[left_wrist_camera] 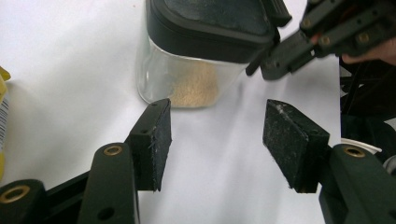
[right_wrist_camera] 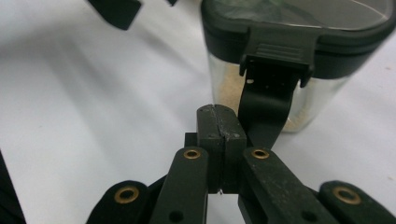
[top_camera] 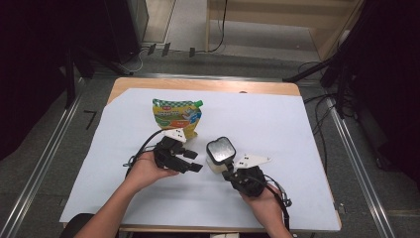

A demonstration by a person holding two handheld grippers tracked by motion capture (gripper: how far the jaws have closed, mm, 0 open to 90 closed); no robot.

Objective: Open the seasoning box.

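A clear container (top_camera: 220, 154) with a black clip-on lid and some beige powder at its bottom stands on the white sheet. The left gripper view shows the container (left_wrist_camera: 187, 79) just beyond my left gripper (left_wrist_camera: 219, 140), which is open with nothing between its pads. In the high view the left gripper (top_camera: 194, 161) sits left of the container. My right gripper (right_wrist_camera: 221, 123) is shut, pad against pad, and the lid's latch flap (right_wrist_camera: 271, 98) hangs open just behind its right jaw. From above, the right gripper (top_camera: 228, 171) touches the container's near side.
A yellow-green spouted pouch (top_camera: 177, 116) lies behind the left gripper, and its edge (left_wrist_camera: 3, 116) shows in the left gripper view. The white sheet (top_camera: 297, 129) covers the wooden table (top_camera: 198, 84). Cables trail from both grippers toward the near edge.
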